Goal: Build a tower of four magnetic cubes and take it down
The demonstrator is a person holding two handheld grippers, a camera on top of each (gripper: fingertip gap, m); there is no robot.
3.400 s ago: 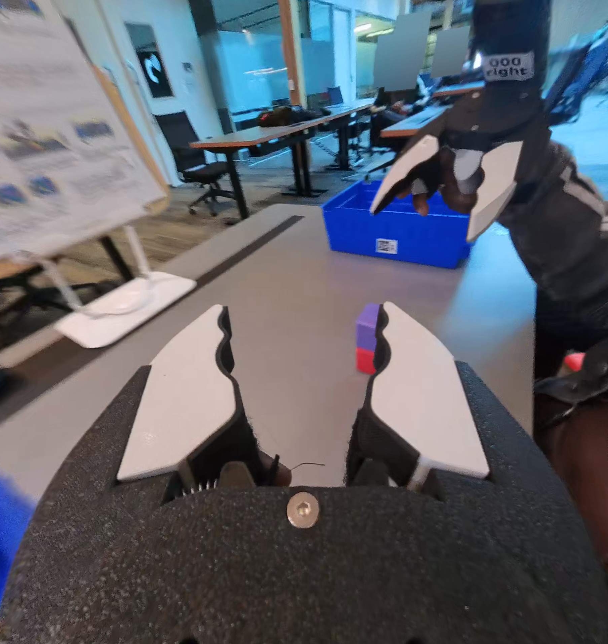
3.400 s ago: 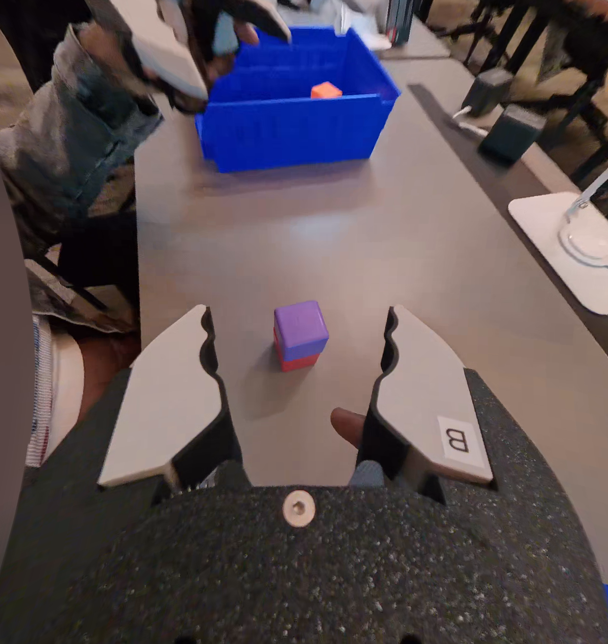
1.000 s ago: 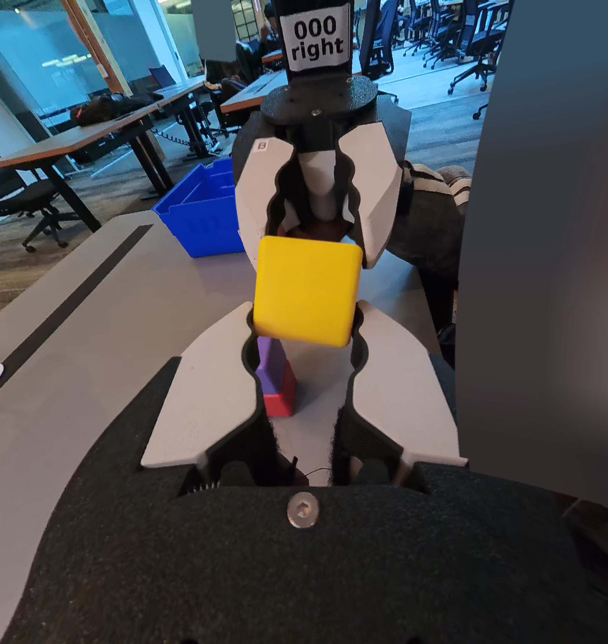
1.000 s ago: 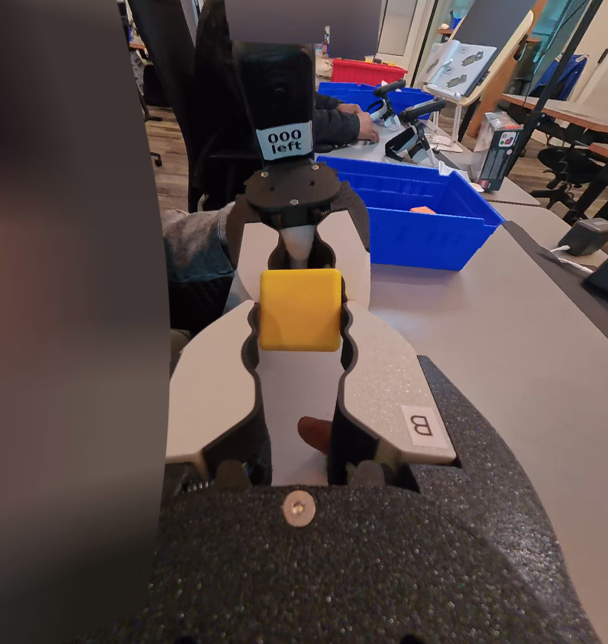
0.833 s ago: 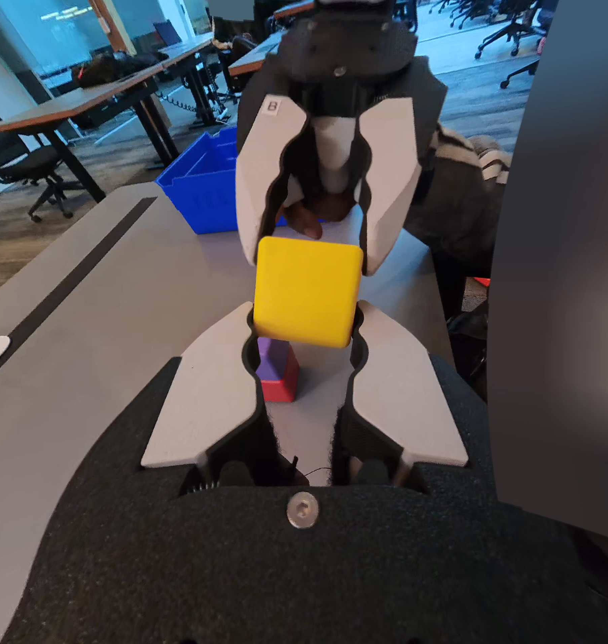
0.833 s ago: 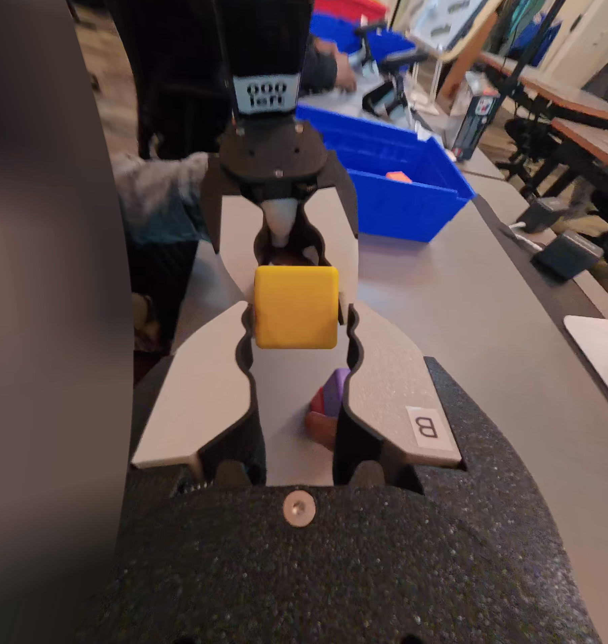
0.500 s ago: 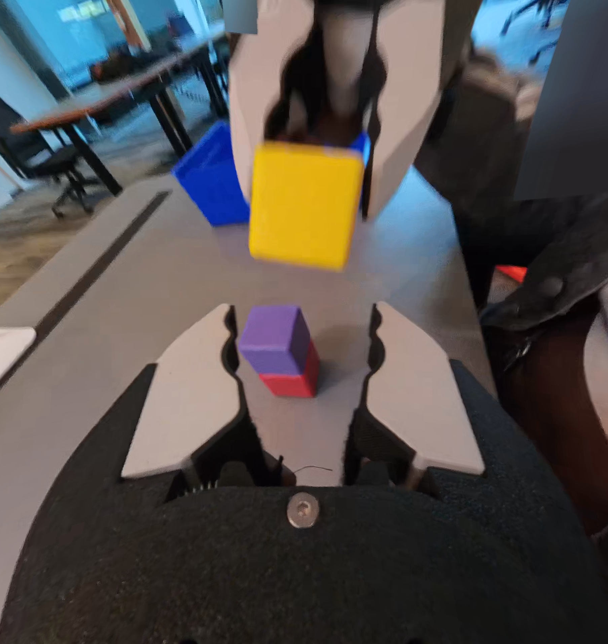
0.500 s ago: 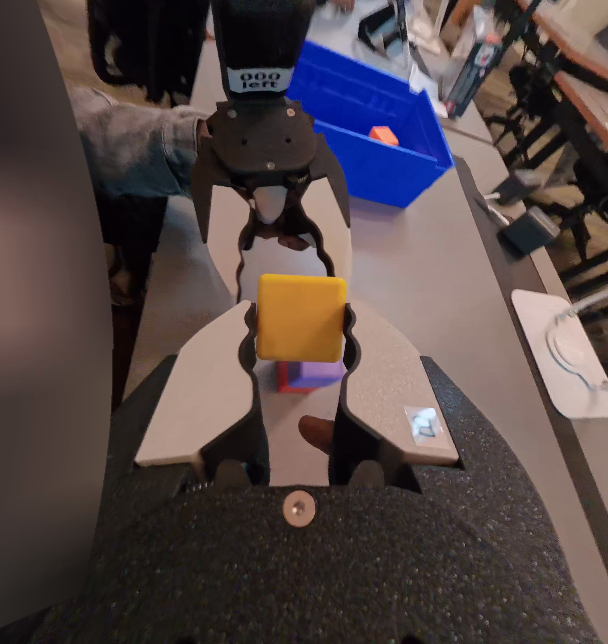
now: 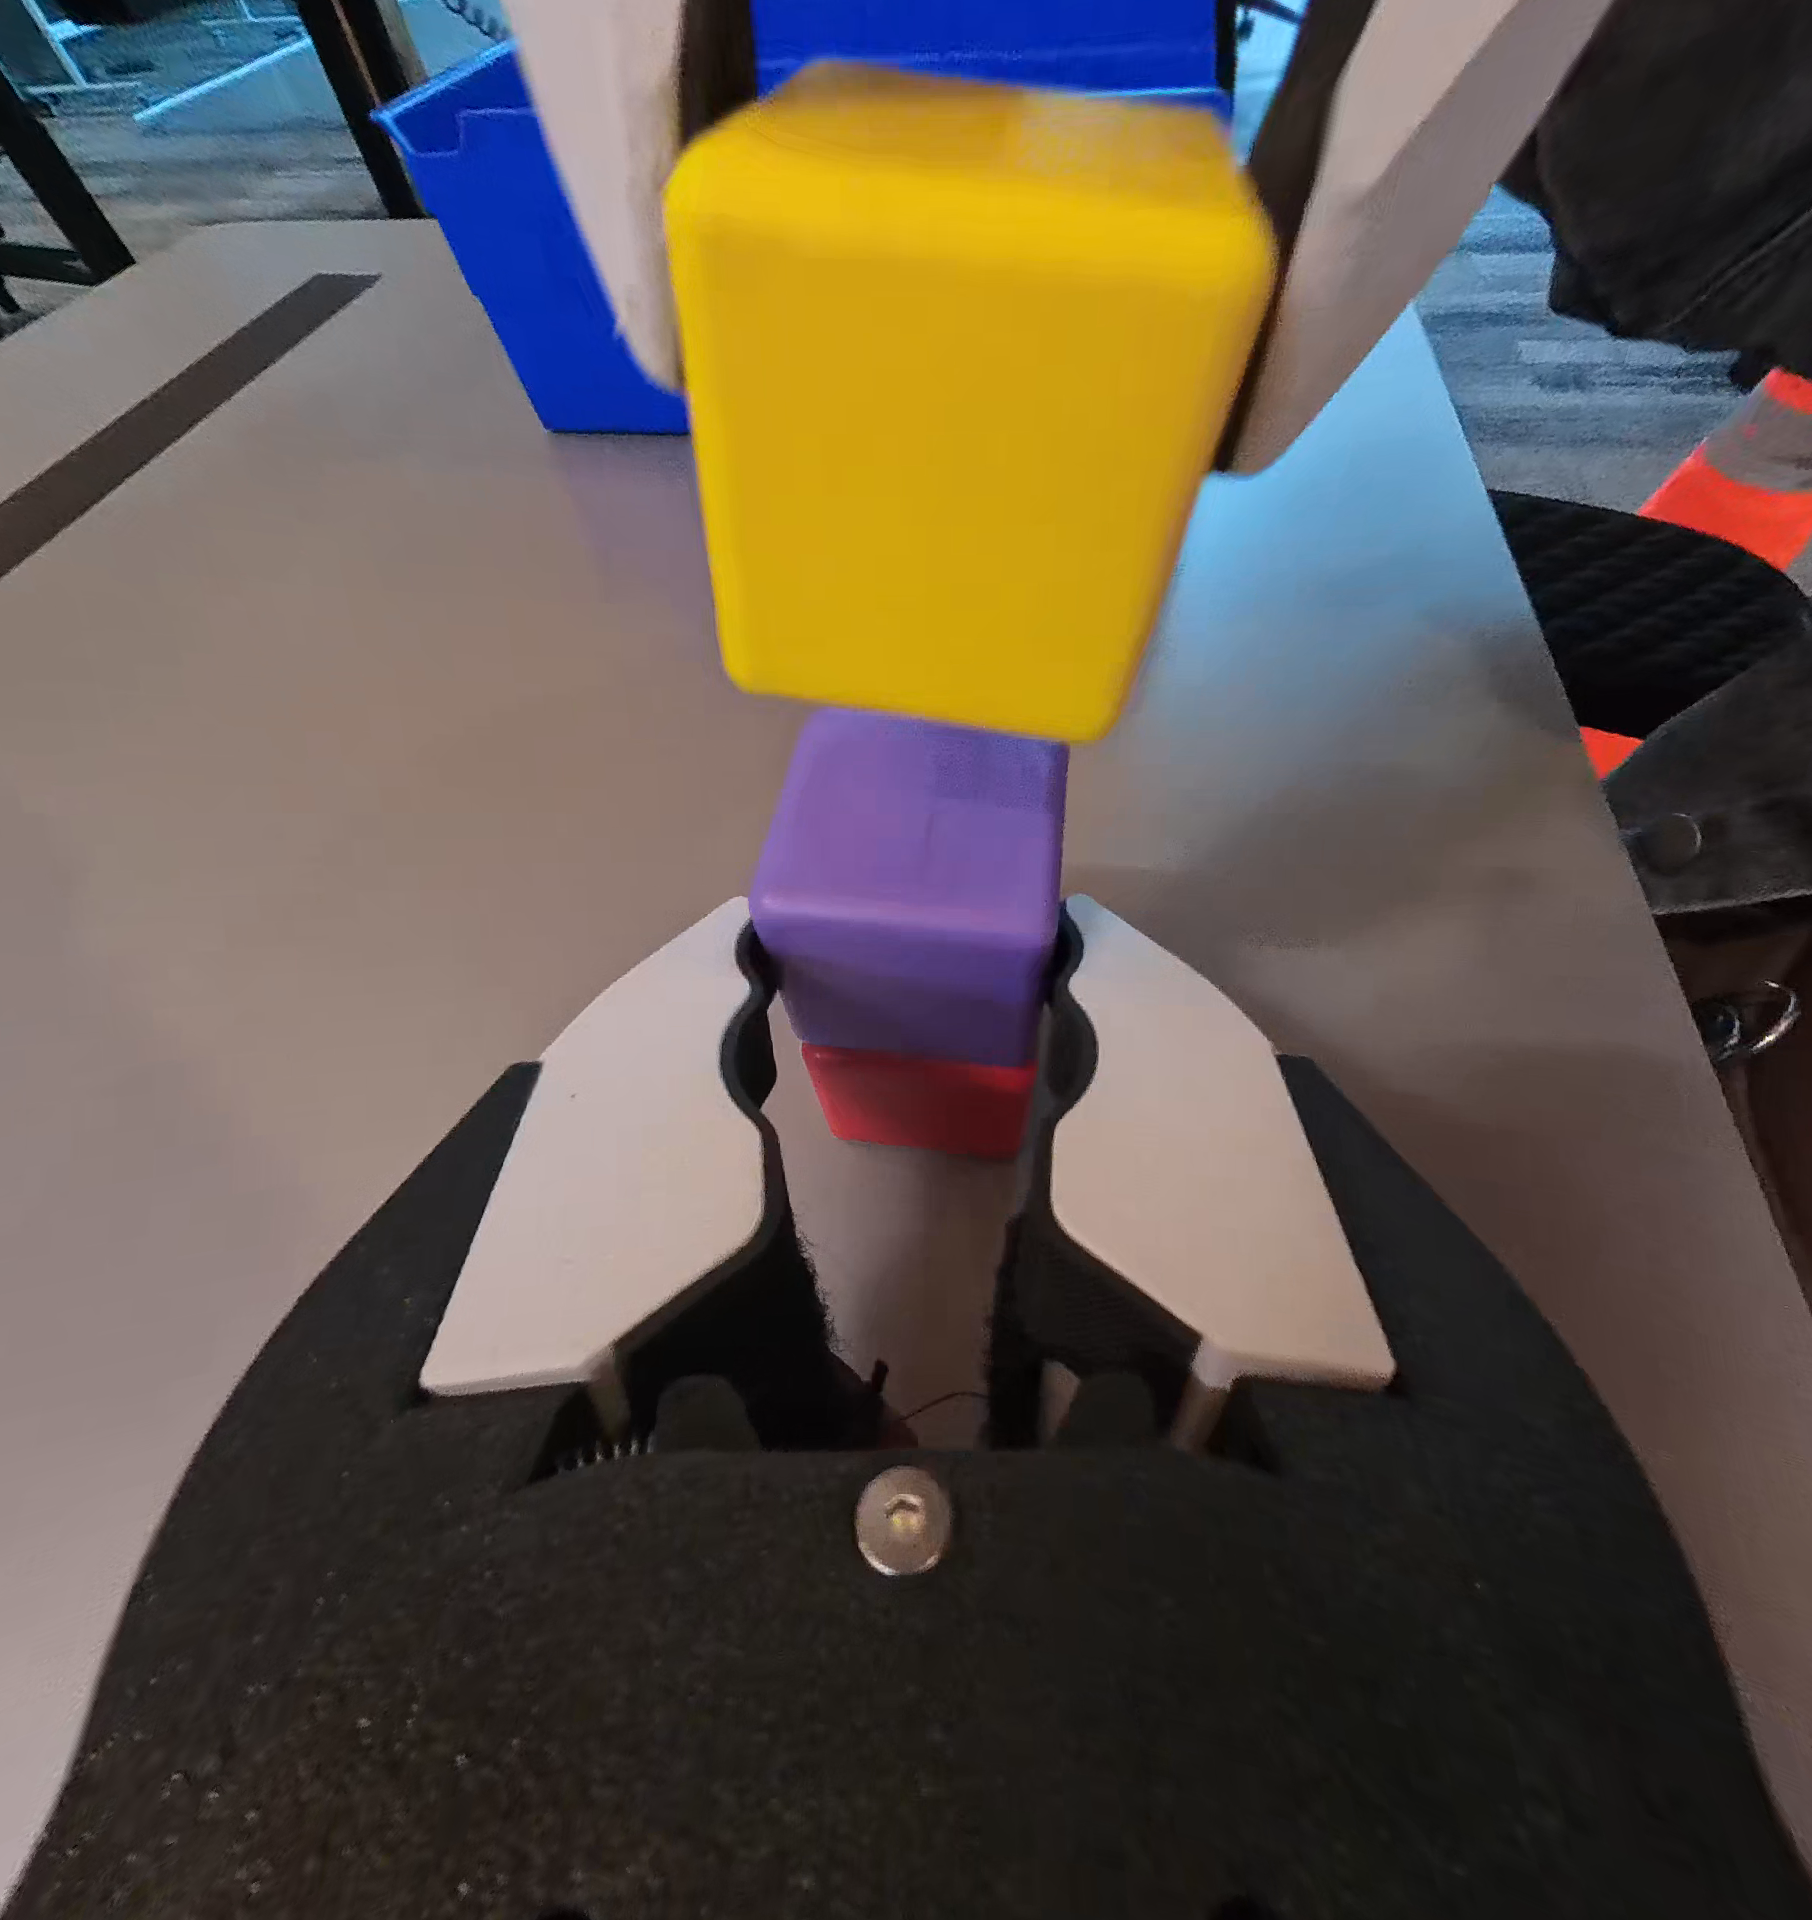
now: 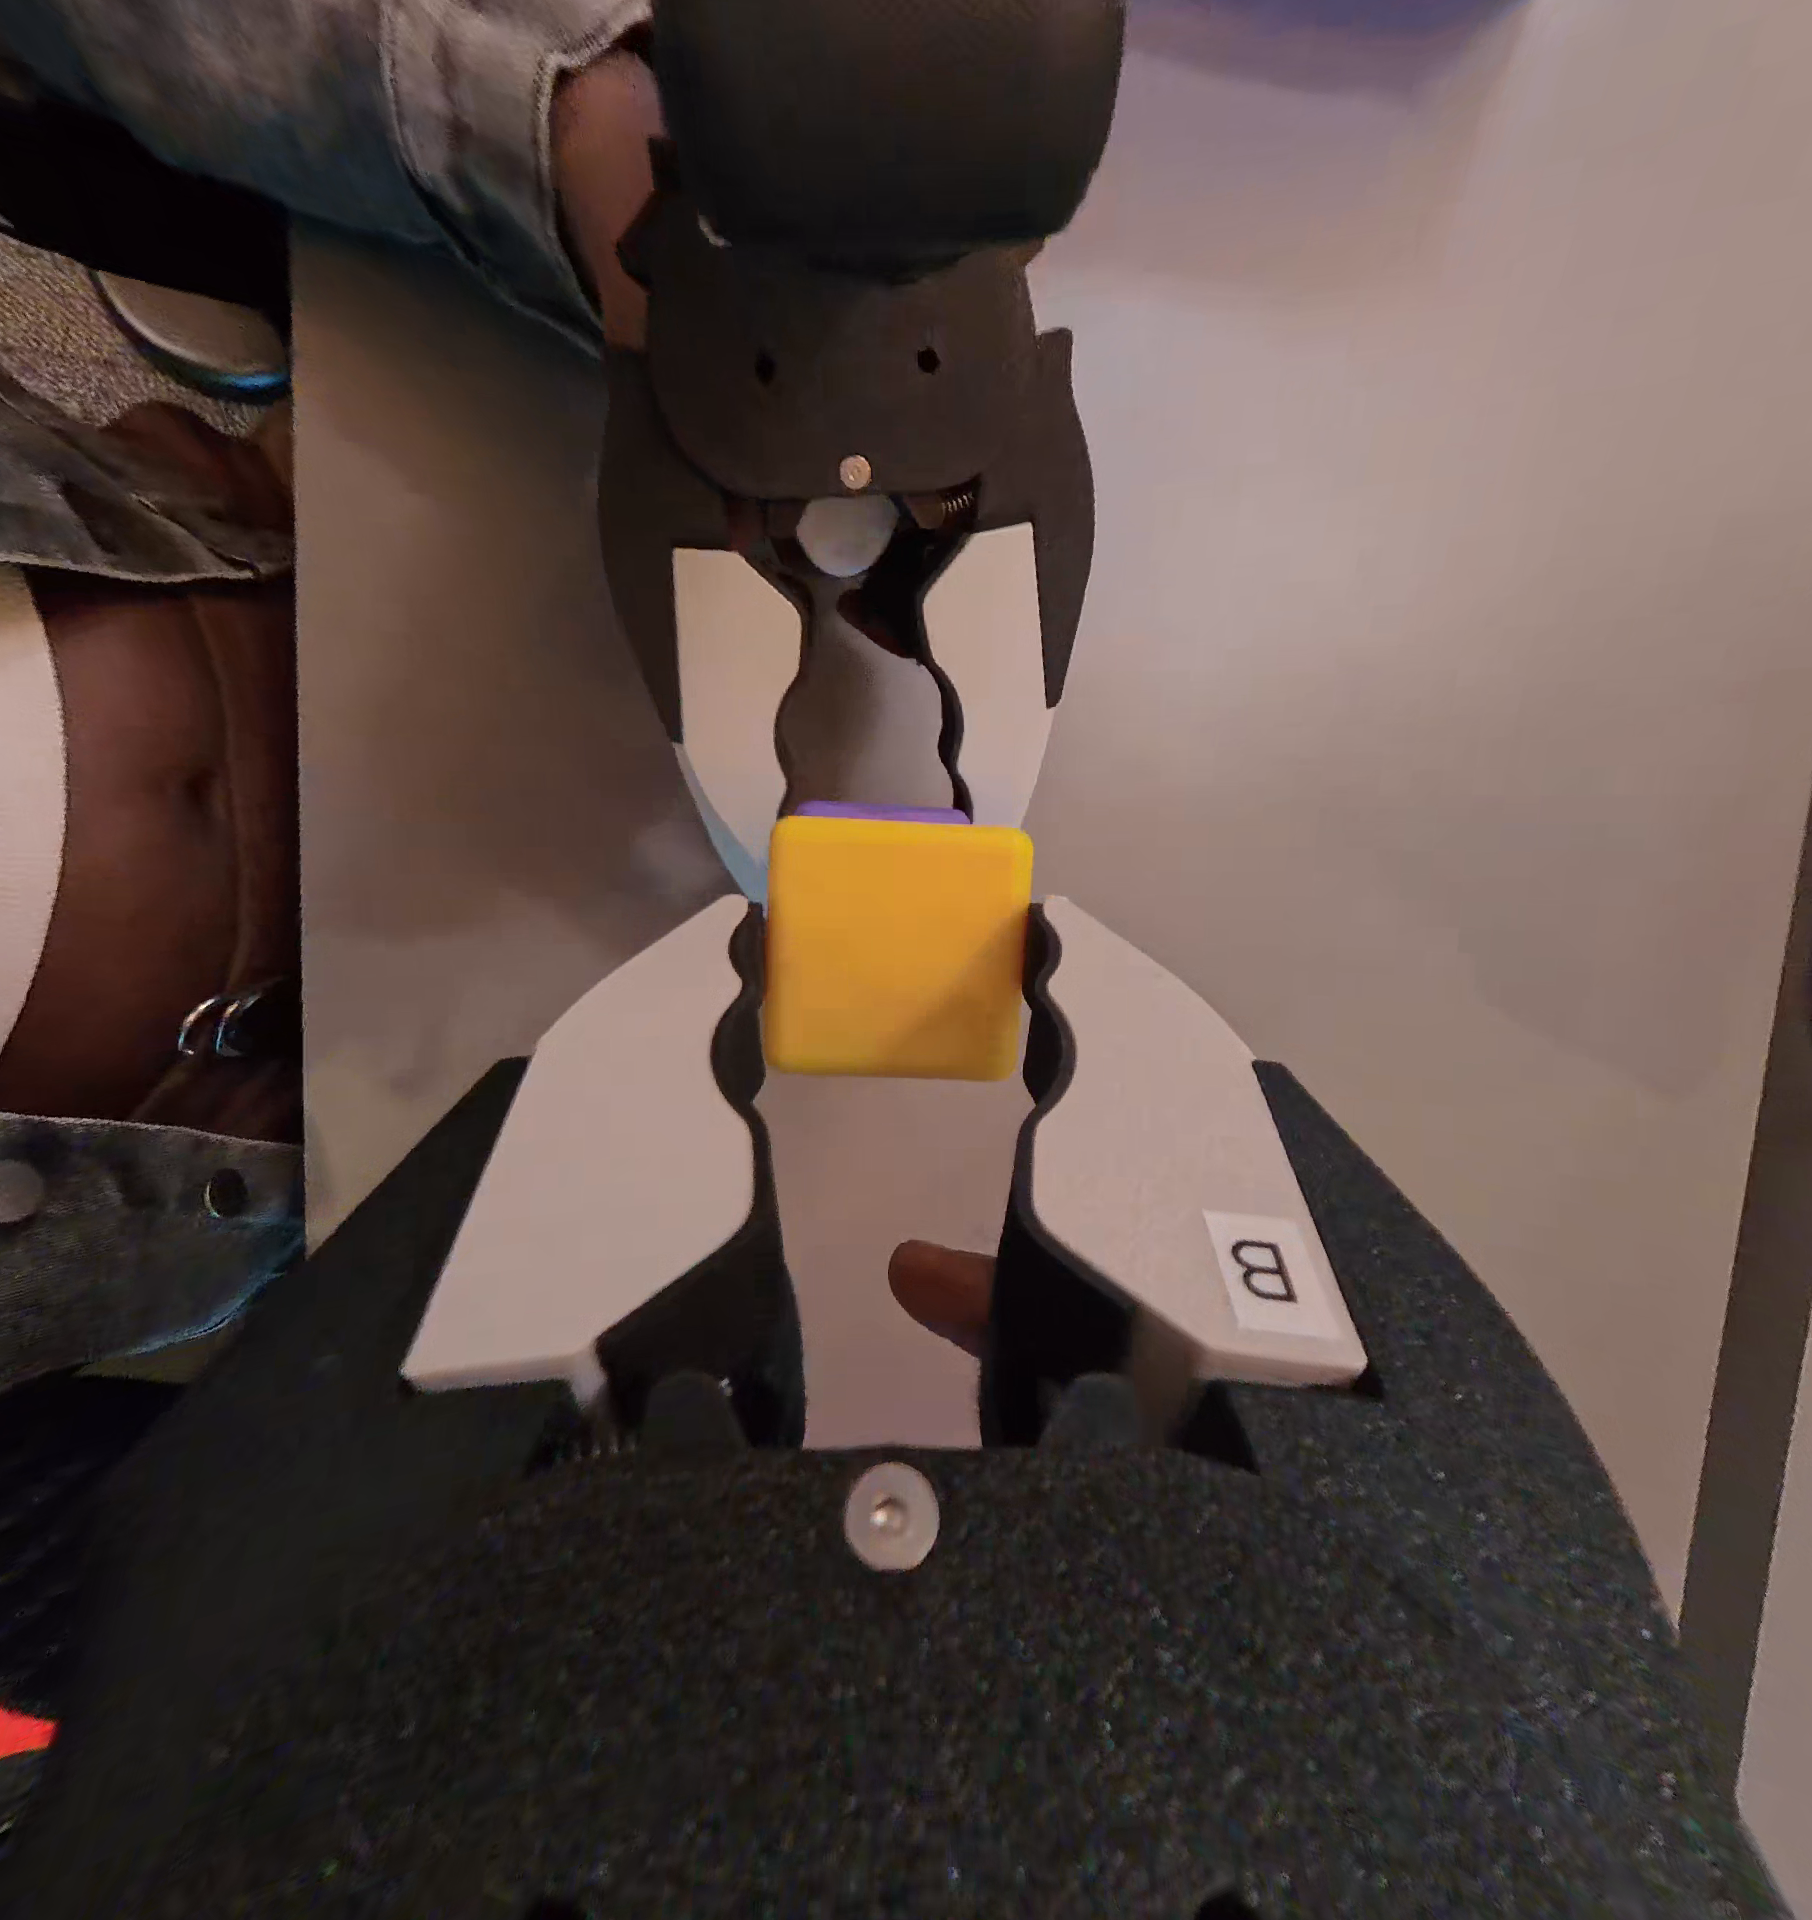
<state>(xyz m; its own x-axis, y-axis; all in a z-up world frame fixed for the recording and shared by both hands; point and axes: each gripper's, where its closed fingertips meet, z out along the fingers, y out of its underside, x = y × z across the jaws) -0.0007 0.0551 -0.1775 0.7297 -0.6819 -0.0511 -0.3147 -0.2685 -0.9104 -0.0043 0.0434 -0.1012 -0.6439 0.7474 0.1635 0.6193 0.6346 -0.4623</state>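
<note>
Right gripper [image 10: 897, 940] is clamped on the yellow cube [image 10: 894, 961] dead centre of its view, sitting right over the purple cube [image 9: 907, 894]. Left gripper [image 9: 907, 951] squeezes that purple cube mid-frame, stacked on the red cube [image 9: 917, 1101] on the table [image 9: 362, 779].

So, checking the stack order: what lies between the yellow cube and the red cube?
The purple cube sits on the red cube, below the yellow cube. The left wrist view shows this.
</note>
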